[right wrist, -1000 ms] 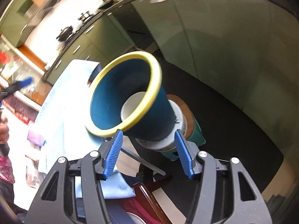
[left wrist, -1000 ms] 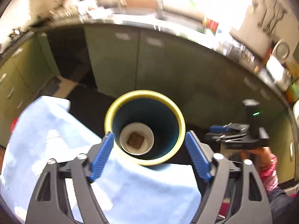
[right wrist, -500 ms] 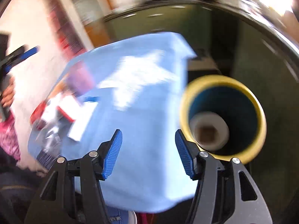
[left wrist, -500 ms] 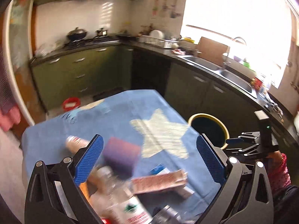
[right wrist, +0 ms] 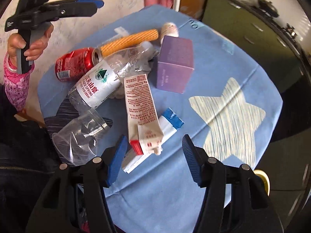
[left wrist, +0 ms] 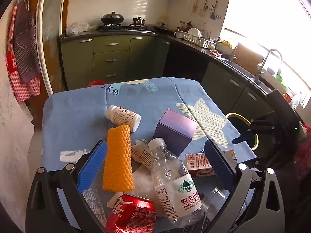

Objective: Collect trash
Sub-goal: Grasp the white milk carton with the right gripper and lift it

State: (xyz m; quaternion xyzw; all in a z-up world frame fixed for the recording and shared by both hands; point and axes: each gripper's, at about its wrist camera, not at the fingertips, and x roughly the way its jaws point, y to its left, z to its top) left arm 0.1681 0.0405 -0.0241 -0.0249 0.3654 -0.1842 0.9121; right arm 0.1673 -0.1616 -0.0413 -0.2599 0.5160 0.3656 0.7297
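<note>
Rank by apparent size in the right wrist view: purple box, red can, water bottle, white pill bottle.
1. Water bottle, the longest.
2. Purple box.
3. Red can, partly tucked behind the water bottle.
4. White pill bottle, smallest, but farthest from the camera and half hidden by the box, so its rank is unsure.

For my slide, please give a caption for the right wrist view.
Open right gripper above a red-and-white milk carton among trash on a blue star-patterned tablecloth.

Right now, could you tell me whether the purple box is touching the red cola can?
Apart. In the right wrist view the purple box stands upright well to the right of the red cola can, with the water bottle lying across the stretch between them.
</note>
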